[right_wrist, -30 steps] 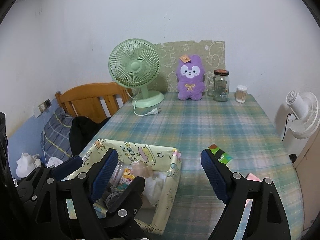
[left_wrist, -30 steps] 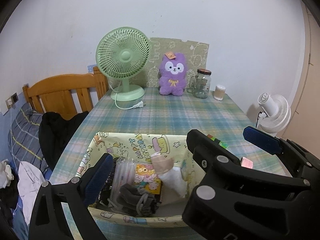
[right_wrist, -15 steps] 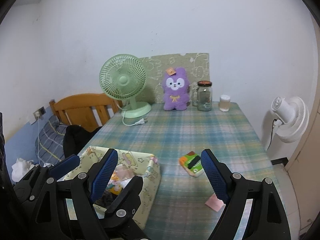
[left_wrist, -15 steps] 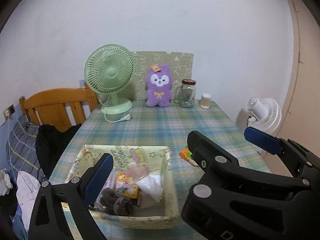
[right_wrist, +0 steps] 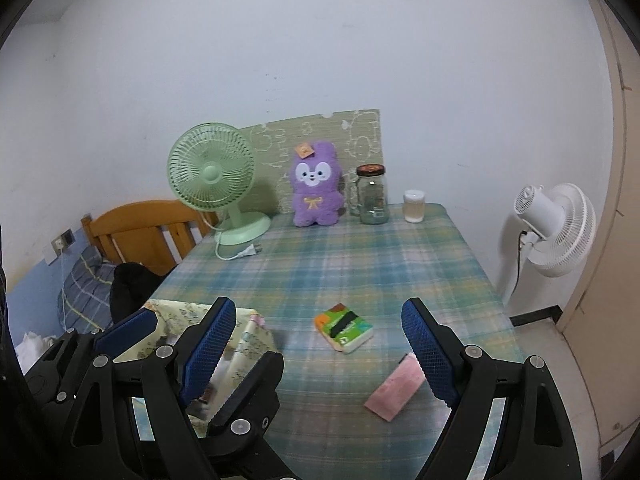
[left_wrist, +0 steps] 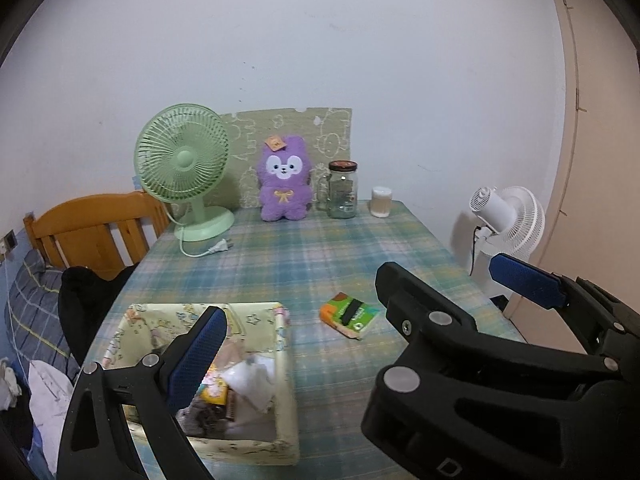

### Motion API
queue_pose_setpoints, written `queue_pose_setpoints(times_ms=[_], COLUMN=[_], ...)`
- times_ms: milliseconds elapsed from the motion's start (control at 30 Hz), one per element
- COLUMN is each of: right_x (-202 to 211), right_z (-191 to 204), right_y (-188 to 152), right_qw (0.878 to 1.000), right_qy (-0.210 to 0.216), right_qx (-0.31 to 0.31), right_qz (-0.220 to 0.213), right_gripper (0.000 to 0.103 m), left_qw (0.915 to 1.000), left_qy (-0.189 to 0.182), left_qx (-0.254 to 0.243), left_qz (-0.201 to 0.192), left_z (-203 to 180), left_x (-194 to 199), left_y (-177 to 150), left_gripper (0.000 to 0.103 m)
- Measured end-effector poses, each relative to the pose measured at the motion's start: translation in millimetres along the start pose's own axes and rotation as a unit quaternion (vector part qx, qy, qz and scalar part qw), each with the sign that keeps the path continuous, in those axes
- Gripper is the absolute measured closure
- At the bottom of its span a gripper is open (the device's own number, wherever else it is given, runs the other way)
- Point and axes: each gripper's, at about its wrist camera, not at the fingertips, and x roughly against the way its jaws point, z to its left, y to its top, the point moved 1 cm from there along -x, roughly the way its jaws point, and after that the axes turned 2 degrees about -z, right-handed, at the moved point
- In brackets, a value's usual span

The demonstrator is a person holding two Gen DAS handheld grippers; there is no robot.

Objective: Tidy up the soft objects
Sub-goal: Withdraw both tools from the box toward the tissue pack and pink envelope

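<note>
- In the right wrist view, the patterned fabric basket (right_wrist: 248, 332) sits at the lower left of the frame, partly behind the left gripper (right_wrist: 176, 328), whose jaws stand open with nothing between them. In the left wrist view the same basket (left_wrist: 280, 344) fills the lower left and already holds several soft items, too jumbled to name.
- At centre frame, just below the middle, lies the green and orange tissue pack (right_wrist: 344, 330) on the plaid tablecloth (right_wrist: 360, 264), apart from the basket and to its right. Its long axis runs diagonally, from upper left to lower right.
- The right gripper (right_wrist: 316, 344) has its jaws wide apart and empty, and the tissue pack lies between them in the frame, a little ahead of the tips. This gripper seems the nearer and better aligned one.
- At lower right, the pink flat pad (right_wrist: 396, 388) lies touching the inside of the right-hand finger in the picture, its long axis slanting from lower left to upper right. Whether it actually touches the finger cannot be told.
- My judgement: either piece suits the right gripper, but each slants across the jaws, so a wrist roll may be needed first.
- The purple plush (right_wrist: 316, 188) sits upright at the far table edge, well apart from both grippers.
</note>
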Motion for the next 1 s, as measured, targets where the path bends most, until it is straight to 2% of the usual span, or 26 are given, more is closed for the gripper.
queue_pose_setpoints(times_ms=[467,1000], right_x=[-18,-61], right_z=[-38,-71], right_y=[-17,-42], right_qw=[0.999,0.997], right_qy=[-0.025,-0.041], right_qx=[-0.005,-0.028], right_qz=[0.022,0.065], right_gripper=[0.016,0.016], left_qw=[0.9996,0.9984], left_qy=[-0.020,-0.002], left_qx=[-0.007,-0.007], left_qz=[0.016,0.057], left_z=[-30,-46], left_x=[-30,-76], left_y=[-13,-33], left_gripper=[0.005,0.011])
